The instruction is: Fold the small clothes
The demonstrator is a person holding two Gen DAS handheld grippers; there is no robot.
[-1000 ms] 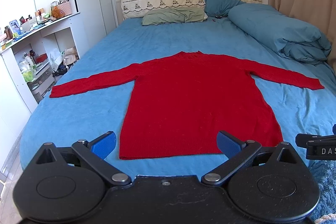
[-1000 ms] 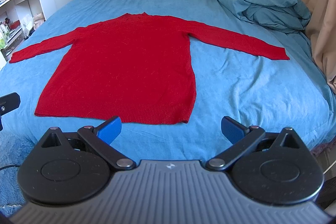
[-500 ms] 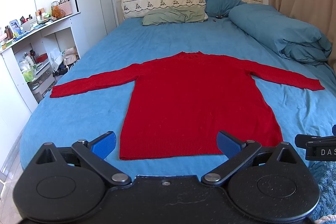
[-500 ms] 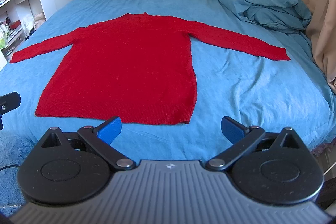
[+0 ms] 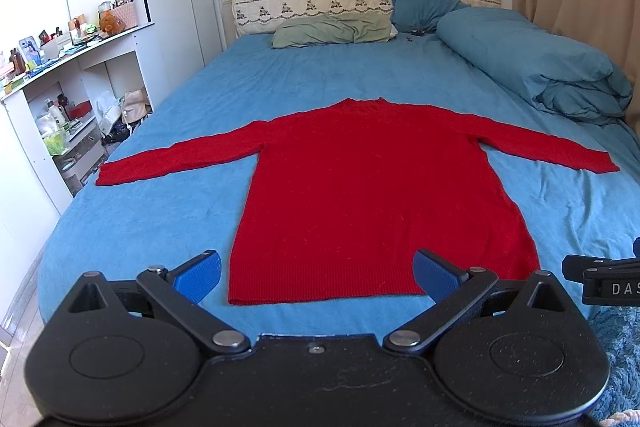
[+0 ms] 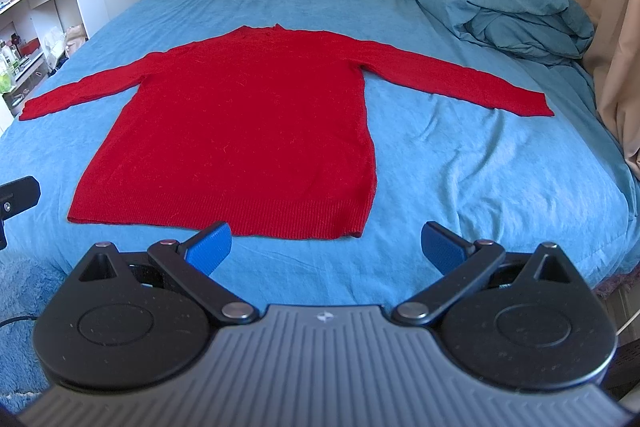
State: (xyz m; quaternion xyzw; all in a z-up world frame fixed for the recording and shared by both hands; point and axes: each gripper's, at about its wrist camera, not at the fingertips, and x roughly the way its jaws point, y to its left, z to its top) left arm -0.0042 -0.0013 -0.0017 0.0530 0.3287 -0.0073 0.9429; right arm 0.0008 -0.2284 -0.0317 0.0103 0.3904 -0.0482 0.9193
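A red long-sleeved sweater [image 5: 372, 187] lies flat on the blue bed [image 5: 160, 219], both sleeves spread out sideways, hem toward me. It also shows in the right wrist view [image 6: 244, 131]. My left gripper [image 5: 316, 277] is open and empty, held just in front of the hem at the foot of the bed. My right gripper [image 6: 328, 247] is open and empty, held in front of the hem's right part. Neither gripper touches the sweater.
A rolled blue duvet [image 5: 536, 67] lies along the bed's right side, with pillows [image 5: 332, 33] at the headboard. White shelves [image 5: 60, 95] with clutter stand left of the bed. A curtain [image 6: 600, 7] hangs at the right. A blue rug [image 6: 16, 291] lies below.
Both views have shifted only slightly; the sweater lies as before and both grippers stay open.
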